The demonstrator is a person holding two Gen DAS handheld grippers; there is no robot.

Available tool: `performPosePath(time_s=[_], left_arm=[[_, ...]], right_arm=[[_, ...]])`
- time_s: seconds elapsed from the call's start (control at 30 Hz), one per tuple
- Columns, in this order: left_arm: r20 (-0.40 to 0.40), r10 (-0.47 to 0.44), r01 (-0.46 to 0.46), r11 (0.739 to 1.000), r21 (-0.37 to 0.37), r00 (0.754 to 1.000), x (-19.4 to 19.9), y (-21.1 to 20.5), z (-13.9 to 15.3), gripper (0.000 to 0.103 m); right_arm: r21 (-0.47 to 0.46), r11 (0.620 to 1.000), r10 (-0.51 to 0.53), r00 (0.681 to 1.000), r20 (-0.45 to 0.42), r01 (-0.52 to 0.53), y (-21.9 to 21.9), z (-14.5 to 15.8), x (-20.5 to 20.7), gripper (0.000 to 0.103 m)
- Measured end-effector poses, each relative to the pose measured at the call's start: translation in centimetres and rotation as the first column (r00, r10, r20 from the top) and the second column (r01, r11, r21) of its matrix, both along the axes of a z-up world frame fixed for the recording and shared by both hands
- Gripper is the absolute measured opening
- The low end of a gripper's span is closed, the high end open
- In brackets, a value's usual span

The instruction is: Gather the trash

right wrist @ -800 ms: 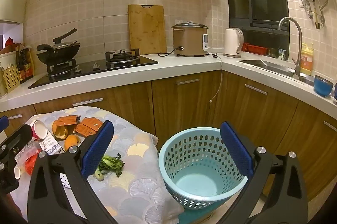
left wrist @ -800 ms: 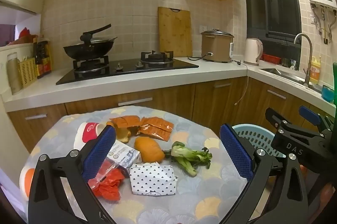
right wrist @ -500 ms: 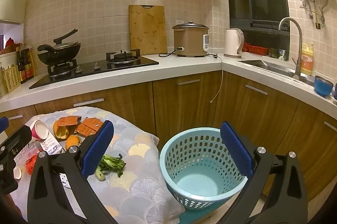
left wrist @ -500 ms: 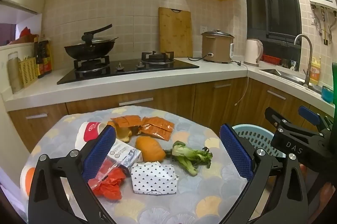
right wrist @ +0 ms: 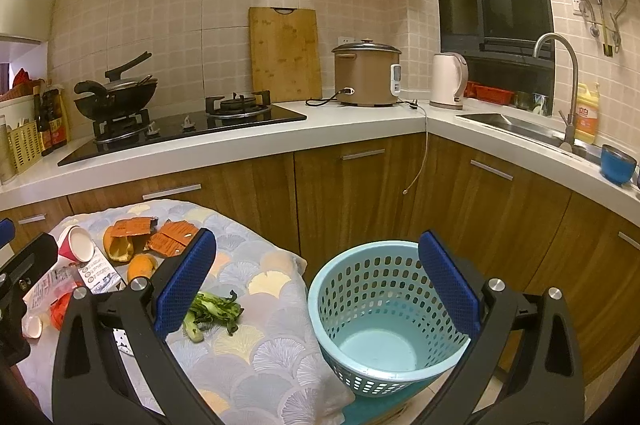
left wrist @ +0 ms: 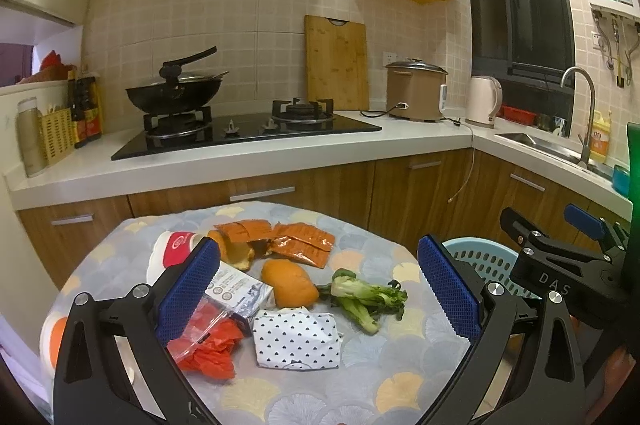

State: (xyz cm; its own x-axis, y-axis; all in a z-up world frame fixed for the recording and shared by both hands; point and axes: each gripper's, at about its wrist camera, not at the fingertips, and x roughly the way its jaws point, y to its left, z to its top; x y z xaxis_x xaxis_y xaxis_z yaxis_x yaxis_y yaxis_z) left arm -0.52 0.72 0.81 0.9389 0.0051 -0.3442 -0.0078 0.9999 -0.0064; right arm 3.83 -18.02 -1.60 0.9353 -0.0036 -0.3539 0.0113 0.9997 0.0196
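- Nothing's in the light blue basket [right wrist: 380,321] yet. All the trash sits on the cloth-covered counter [left wrist: 360,385] at about 9 o'clock from it.
- Left gripper [left wrist: 318,291] is wide open and empty over the pile; right gripper [right wrist: 316,289] is gaping too, above the basket.
- I'd grab the bok choy [left wrist: 366,303] first: it lies apart, so pinch the thick stem end.
- Dotted wrapper [left wrist: 298,339] next, by a crumpled edge.

— How does the left black two-finger gripper with blue ribbed pads [left wrist: 318,291] stand?

— Level, its jaws spread wide and gripping nothing.

— And the right black two-finger gripper with blue ribbed pads [right wrist: 318,283]?

— Same: jaws wide apart, nothing between the pads. Its black frame also shows at the right edge of the left wrist view, beside the other.
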Motion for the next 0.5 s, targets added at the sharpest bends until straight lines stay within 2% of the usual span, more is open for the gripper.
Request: performPosePath(time_s=[0.5], left_arm=[[-0.038, 0.025, -0.025, 1.000, 0.005, 0.999, 0.46, 0.57, -0.53, 0.095]], right_arm=[[-0.009, 1.000, 0.012, 1.000, -0.011, -0.012, 0.54, -0.72, 0.41, 0.096]])
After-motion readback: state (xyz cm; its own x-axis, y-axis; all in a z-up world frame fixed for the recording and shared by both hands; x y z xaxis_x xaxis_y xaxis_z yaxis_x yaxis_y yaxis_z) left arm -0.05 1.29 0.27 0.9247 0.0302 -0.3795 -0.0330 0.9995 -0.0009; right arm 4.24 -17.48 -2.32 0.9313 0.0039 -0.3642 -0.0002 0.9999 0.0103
